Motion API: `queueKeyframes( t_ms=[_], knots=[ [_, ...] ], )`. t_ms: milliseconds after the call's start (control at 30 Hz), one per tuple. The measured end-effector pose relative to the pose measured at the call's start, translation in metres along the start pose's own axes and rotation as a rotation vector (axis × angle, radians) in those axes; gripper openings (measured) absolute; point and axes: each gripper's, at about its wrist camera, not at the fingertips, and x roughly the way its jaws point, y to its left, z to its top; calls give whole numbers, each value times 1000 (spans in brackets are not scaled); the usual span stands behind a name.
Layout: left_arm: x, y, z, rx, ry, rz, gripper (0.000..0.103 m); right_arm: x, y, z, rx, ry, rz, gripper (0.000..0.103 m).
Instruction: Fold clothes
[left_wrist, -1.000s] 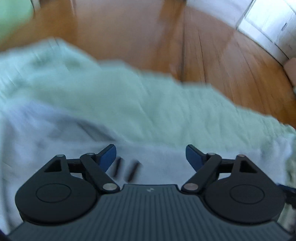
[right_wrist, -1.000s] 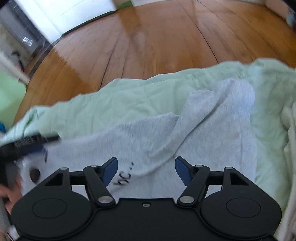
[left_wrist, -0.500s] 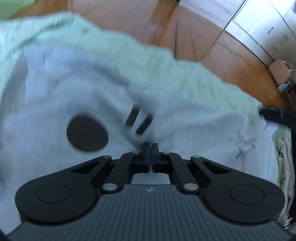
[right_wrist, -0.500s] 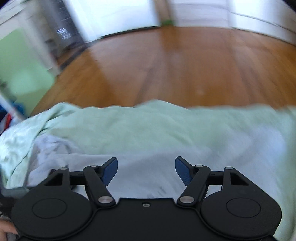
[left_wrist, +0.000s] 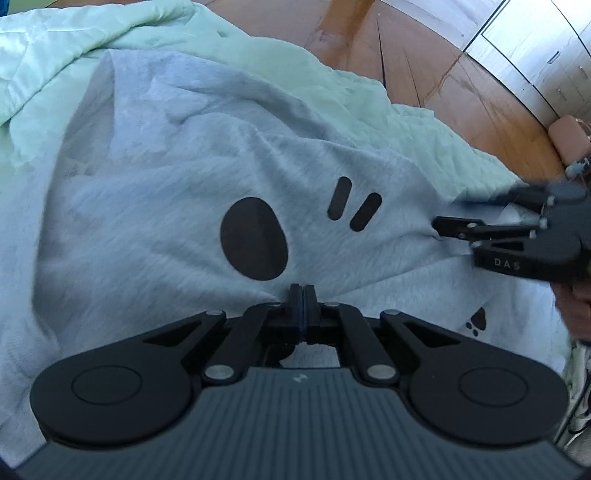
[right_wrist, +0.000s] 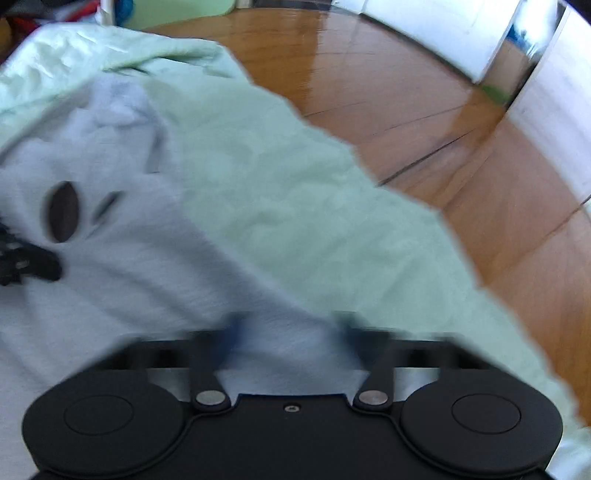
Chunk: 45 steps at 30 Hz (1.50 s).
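Observation:
A light grey sweatshirt (left_wrist: 166, 192) with a dark oval and two dark dashes printed on it lies spread on a pale green sheet (left_wrist: 424, 125). My left gripper (left_wrist: 303, 291) is shut on a pinch of the sweatshirt's near edge. My right gripper (right_wrist: 291, 325) is open, its blurred fingers astride the grey cloth (right_wrist: 147, 258). In the left wrist view the right gripper (left_wrist: 450, 214) reaches in from the right at the garment's edge. The left gripper shows at the left border of the right wrist view (right_wrist: 29, 262).
The green sheet (right_wrist: 295, 206) ends at a wooden floor (right_wrist: 461, 155) beyond it. White cupboards (left_wrist: 546, 48) stand at the far right. A cream cloth (left_wrist: 580, 373) lies at the right border. Coloured items (right_wrist: 122, 7) sit at the far left corner.
My left gripper closed on the sweatshirt half a second ago and has kept hold while pulling it flatter. My right gripper swung right to the garment's side, still open.

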Motion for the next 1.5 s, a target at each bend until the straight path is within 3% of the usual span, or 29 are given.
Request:
queueKeyframes(
  t_ms=[33,200,300,333,400,433,467,567,667,700,733,767,833,933,1000,1033,1067,1100,1233,1333,1400,1500],
  knots=[
    [-4,1,-1,-2,-9,-2,1,-9,8,-5,4,-12,19,1],
    [-27,5,-2,44,-129,29,5,-54,66,-46,-104,-132,27,1],
    [-33,3,10,56,-162,-9,6,-67,92,-60,-151,-167,13,1],
    [-34,2,15,51,-165,-38,6,-65,89,-51,-150,-179,20,6],
    [-31,-3,25,22,-161,-89,8,-57,81,-31,-168,-194,-42,44],
    [-29,-6,28,18,-159,-87,8,-50,78,-21,-195,-195,-110,70],
    [-28,-10,31,25,-158,-65,8,-43,76,-10,-225,-194,-167,72],
    [-26,-16,30,65,-166,-14,8,-19,71,15,-319,-123,-122,70],
    [-24,-9,25,44,-150,-12,8,2,65,33,-310,-72,-107,70],
    [-25,-4,22,34,-147,-15,8,5,60,36,-263,-39,-42,63],
    [-26,1,20,24,-144,-17,8,9,55,38,-215,-6,23,37],
    [-27,6,18,14,-141,-20,8,10,50,39,-167,18,80,22],
    [-30,17,12,-5,-130,-31,8,-8,51,24,-103,-39,135,12],
    [-36,32,3,-29,-124,-48,9,-47,66,-14,-65,-127,166,8],
    [-49,33,-2,-26,-193,-58,11,-71,86,-30,-84,-162,105,5],
    [-57,33,-3,-28,-241,-67,22,-83,94,-33,-85,-192,82,5],
    [-63,34,-2,-41,-279,-86,45,-93,102,-36,-84,-217,63,5],
    [-68,35,0,-58,-311,-111,52,-97,107,-37,-78,-223,65,5],
    [-64,14,4,-4,-303,-130,53,-99,126,-44,-44,-202,81,5],
    [-59,-5,6,50,-283,-137,56,-85,144,-57,-21,-130,175,5],
    [-56,-17,7,85,-270,-141,56,-80,155,-71,-33,-63,313,4],
    [-38,-18,-8,106,-217,-75,56,-75,163,-93,-14,22,472,3]
  ],
)
